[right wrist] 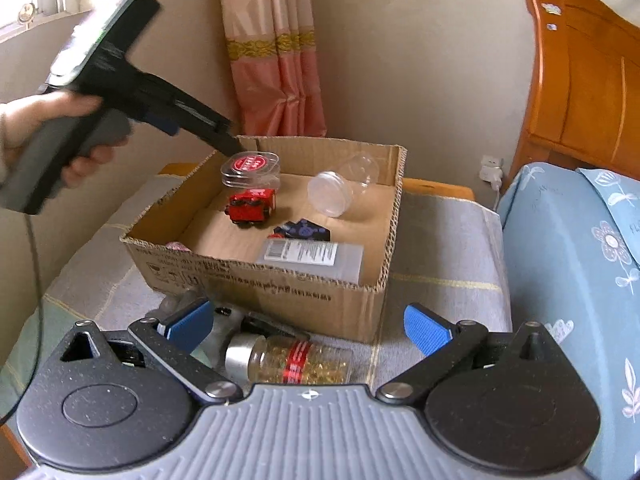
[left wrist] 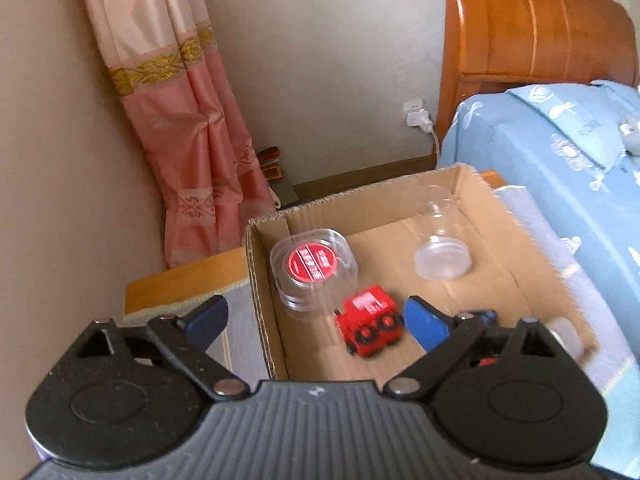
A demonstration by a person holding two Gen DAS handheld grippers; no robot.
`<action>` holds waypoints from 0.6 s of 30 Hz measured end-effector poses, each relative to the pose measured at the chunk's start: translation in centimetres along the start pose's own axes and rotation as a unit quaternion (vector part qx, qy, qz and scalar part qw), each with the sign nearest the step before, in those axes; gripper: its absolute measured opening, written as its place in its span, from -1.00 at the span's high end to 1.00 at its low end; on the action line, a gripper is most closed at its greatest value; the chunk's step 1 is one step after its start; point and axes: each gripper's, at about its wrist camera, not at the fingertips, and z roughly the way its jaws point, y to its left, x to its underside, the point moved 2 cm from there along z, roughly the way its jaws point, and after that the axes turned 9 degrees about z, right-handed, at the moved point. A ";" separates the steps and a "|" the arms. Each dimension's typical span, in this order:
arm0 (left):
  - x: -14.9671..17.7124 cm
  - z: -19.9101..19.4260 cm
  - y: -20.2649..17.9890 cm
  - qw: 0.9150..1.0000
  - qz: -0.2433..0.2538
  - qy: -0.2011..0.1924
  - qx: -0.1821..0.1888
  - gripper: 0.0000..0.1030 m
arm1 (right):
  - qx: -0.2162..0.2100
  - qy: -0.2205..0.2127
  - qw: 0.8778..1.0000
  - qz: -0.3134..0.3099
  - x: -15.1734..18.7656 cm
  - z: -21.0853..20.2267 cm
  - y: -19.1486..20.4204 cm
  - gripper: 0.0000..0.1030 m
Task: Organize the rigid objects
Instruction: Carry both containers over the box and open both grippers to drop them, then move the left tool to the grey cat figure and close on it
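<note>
The cardboard box (right wrist: 276,292) on the cloth-covered table serves as the landmark. Just outside its near wall lies a pill bottle (right wrist: 296,360) on its side, clear, full of golden capsules, with a silver cap toward the left and a red band round its middle. The right gripper (right wrist: 308,326) hangs above it with its blue pads spread wide and nothing between them, so the bottle is untouched. It looks rigid and smooth, probably moderately heavy for its size, and likely to roll; a hold across the middle of the body near the red band, with the pads square to its length, seems safest, since the cap end is narrower and shiny. Inside the box, toward the far left corner, stands a round clear container with a red lid (left wrist: 310,268), and just in front of it a red toy truck (left wrist: 370,322). A clear empty jar (right wrist: 338,188) lies tipped near the far wall, light and probably slippery. A flat labelled bottle (right wrist: 312,256) rests against the near wall. The left gripper (left wrist: 316,320) hovers over the box's left side, pads wide apart, holding nothing.
</note>
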 end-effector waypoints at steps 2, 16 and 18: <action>0.9 -1.6 -0.3 1.000 -0.004 -0.009 0.006 -0.92 | 0.009 -0.005 1.000 0.005 0.9 -0.1 0.2 -1.00; 7.6 -6.6 -5.5 0.999 0.026 -0.009 0.032 -0.92 | 0.015 0.023 0.998 0.059 7.6 -0.2 1.0 -1.00; 8.5 -6.6 -6.4 0.999 0.027 -0.012 0.036 -0.92 | 0.027 0.020 0.998 0.049 8.1 -0.3 1.1 -1.00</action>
